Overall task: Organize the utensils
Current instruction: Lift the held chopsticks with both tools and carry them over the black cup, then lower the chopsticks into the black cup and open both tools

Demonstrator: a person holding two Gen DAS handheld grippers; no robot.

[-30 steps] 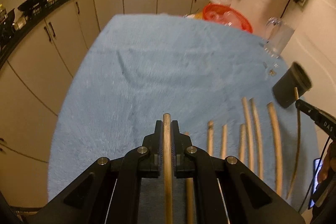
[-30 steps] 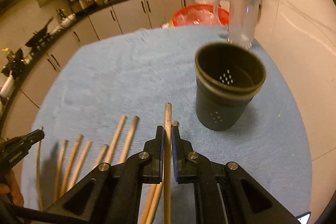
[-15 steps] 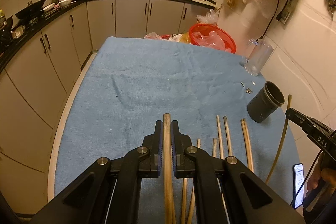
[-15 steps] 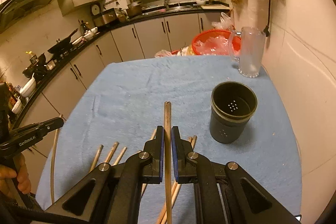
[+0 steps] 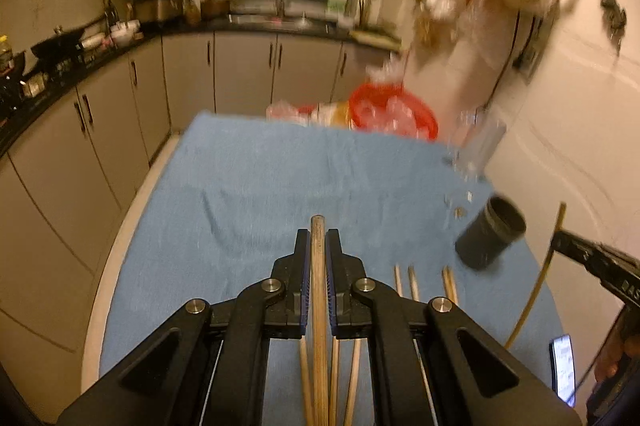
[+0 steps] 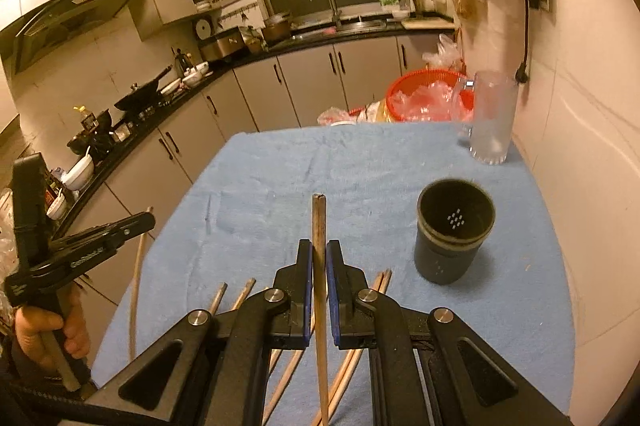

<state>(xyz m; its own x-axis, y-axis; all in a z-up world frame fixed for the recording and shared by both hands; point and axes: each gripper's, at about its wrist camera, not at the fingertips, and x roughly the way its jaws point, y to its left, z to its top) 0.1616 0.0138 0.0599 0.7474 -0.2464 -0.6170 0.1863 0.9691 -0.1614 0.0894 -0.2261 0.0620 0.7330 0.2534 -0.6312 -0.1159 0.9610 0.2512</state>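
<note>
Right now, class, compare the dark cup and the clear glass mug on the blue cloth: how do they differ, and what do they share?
The dark cup is opaque, while the glass mug is see-through. The cup is shorter and wider; the mug is taller and slimmer. The cup has small holes in its bottom; the mug shows none. The mug has a side handle; the cup has none visible. Both stand upright and empty on the blue cloth.

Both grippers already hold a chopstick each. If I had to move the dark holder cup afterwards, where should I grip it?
Judging by its pose, grip the dark holder cup at its rim from above, one finger inside: it stands upright, mouth open and apparently empty, with bare cloth around it.
</note>
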